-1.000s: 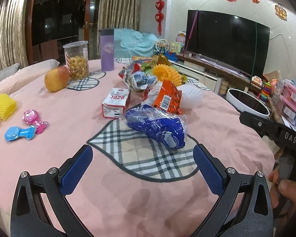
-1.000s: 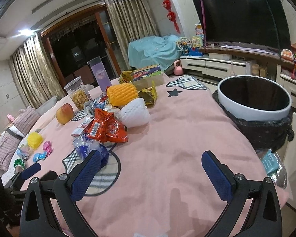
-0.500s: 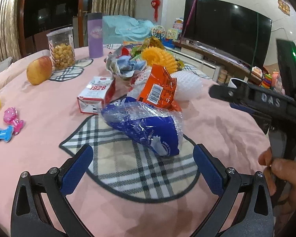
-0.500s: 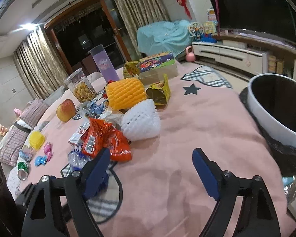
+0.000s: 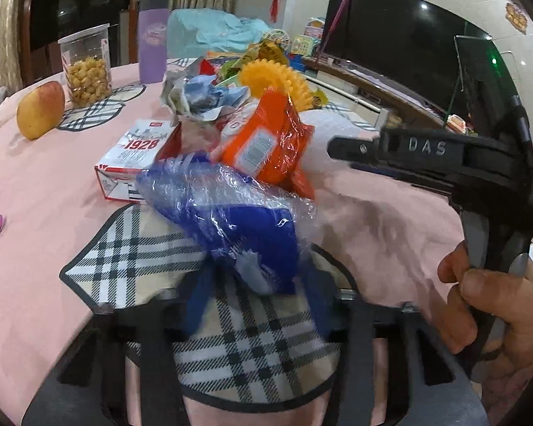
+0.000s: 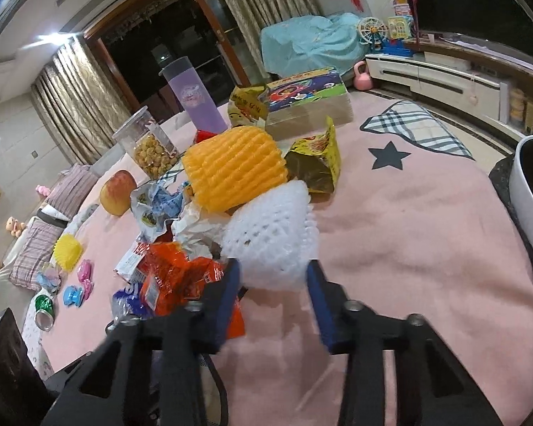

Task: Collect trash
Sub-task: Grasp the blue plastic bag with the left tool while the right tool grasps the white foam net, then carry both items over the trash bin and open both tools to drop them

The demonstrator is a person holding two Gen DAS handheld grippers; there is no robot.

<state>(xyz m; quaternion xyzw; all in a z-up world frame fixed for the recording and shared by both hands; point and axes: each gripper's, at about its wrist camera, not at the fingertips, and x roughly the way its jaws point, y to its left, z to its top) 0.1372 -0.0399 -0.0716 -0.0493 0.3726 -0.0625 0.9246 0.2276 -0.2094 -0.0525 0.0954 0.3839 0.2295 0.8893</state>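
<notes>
On the left of the round table covered in pink cloth (image 5: 46, 191), a yellow-red apple (image 5: 40, 110) and a clear plastic jar of yellow puffed snacks (image 5: 86, 67) stand near the far edge, with a tall purple tumbler (image 5: 152, 41) beside them. Bare pink cloth lies open between these and the near rim. A white and red carton printed 1928 (image 5: 133, 159) lies flat next, just beside the heap of trash.

The left gripper (image 5: 254, 301) hangs over a plaid patch sewn into the cloth (image 5: 131, 255). Its jaws have just been closing, and its blue pads (image 5: 199, 298) flank the near end of a crumpled blue and clear plastic wrapper (image 5: 231, 223); motion blur hides whether they press it. An orange foil snack bag (image 5: 266, 142) leans on the wrapper's far side.

The right gripper (image 6: 273, 296), held in a person's hand (image 5: 497, 305), has also just been closing its jaws. Its fingers (image 6: 319, 305) stand on either side of a white foam fruit net (image 6: 270, 238), and a firm clamp cannot be made out. Behind the net sits an orange-yellow foam fruit sleeve (image 6: 231, 170), touching it, and a torn yellow foil packet (image 6: 318, 167) stands just right of the sleeve. A colourful cardboard toy box (image 6: 307, 101) lies farther back.

To the right, the pink cloth runs clear to the table's edge, where a white round bin lined with a black bag (image 6: 529, 191) stands just off the rim.
</notes>
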